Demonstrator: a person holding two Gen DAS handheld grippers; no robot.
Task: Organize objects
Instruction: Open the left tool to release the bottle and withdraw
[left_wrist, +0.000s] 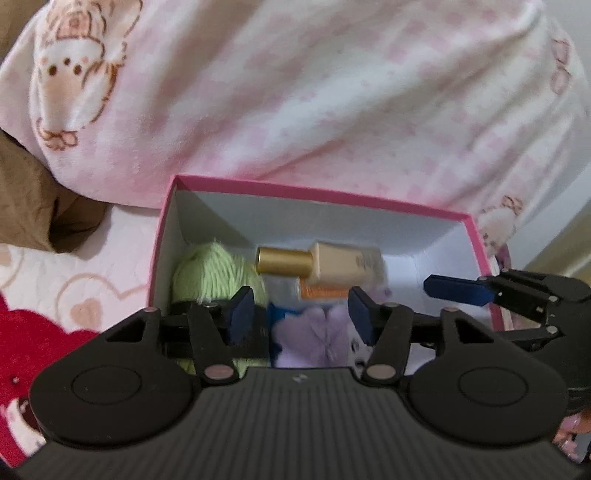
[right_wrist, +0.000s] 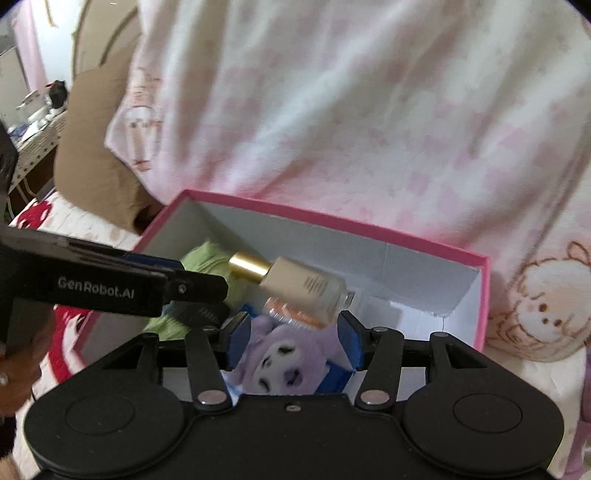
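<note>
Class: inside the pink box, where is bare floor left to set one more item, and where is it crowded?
Free: the white floor at the box's right end, right of the bottle. Crowded: the left and middle, holding green yarn, the bottle and a purple plush.

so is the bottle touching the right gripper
Apart. In the right wrist view the bottle lies in the pink box, and both blue pads of the right gripper sit clear of it, with nothing pinched between them.
</note>
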